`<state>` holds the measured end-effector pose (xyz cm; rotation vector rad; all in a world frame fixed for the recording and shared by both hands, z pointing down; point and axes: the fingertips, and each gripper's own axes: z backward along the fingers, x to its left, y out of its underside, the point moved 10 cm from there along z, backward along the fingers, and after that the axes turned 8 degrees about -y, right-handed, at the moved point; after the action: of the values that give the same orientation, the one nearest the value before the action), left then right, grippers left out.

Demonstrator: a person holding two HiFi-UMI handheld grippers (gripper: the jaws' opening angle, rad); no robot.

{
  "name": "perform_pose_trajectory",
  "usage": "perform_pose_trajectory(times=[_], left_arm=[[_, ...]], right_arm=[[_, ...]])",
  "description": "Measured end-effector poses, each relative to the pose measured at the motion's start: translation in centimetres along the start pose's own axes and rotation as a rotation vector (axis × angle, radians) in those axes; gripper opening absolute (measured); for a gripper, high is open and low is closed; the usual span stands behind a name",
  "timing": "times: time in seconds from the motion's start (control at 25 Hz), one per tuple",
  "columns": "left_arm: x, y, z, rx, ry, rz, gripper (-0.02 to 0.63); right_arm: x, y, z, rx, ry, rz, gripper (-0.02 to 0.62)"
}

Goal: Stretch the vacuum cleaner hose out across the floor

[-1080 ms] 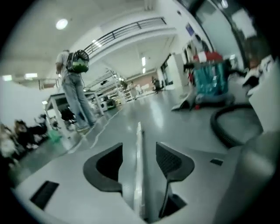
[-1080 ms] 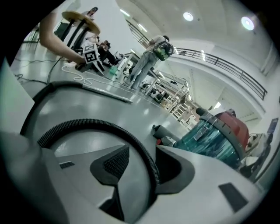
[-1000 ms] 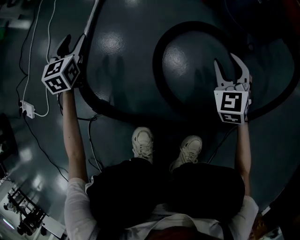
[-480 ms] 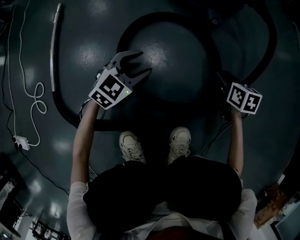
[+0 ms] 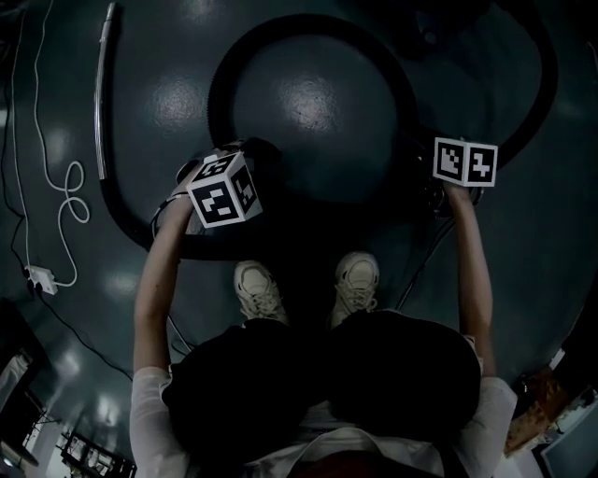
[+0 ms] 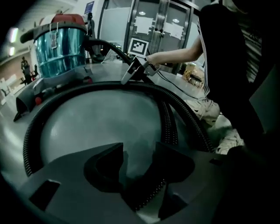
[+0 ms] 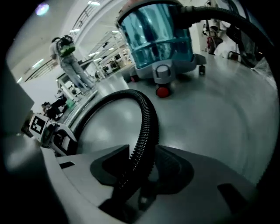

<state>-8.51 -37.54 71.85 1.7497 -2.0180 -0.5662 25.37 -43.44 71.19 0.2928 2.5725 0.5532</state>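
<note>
The black ribbed hose (image 5: 308,28) lies in a big loop on the dark floor in front of the person's feet. My left gripper (image 5: 248,159) is down on the loop's near left part. In the left gripper view its jaws (image 6: 139,146) stand apart, with floor showing between the tips and the hose (image 6: 151,194) low between them. My right gripper (image 5: 447,187) is down at the loop's right side. There the hose (image 7: 146,118) runs straight between the jaws (image 7: 143,149), which stand open around it. The teal vacuum cleaner (image 7: 157,39) stands beyond.
A metal wand (image 5: 101,93) lies at the far left, joined to the hose. A white cable (image 5: 65,187) with a small adapter (image 5: 37,278) snakes along the left edge. The person's shoes (image 5: 257,289) are just behind the hose.
My left gripper swung from the far left to the middle and dropped onto the hose. My right gripper came down from the air onto the hose at the right.
</note>
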Motion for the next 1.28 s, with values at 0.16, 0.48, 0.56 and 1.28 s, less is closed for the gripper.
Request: perform_pose_trajectory(times=[0.16,0.48,0.56,1.28], left_arm=[[-0.7,1.9,2.1,-0.062,0.099,0.183,0.241],[-3.0,2.7,2.1,-0.064,0.024,0.186,0.24],[-2.8,2.7,2.4,-0.104,-0.001,0.213,0.228],[-4.2,2.6,1.6,-0.07,-0.165,0.12,0.216]], right_arm=[[3.7,-4.8,-3.9,0.0,-0.098,0.218,0.193],[7.3,-10.0,-7.3,-0.152,-0.078,0.178,0.193],[6.6,-7.4,-4.8,-0.193,-0.114,0.043,0.193],[11.9,6.5,-5.8,0.115,-0.613,-0.508,0.193]])
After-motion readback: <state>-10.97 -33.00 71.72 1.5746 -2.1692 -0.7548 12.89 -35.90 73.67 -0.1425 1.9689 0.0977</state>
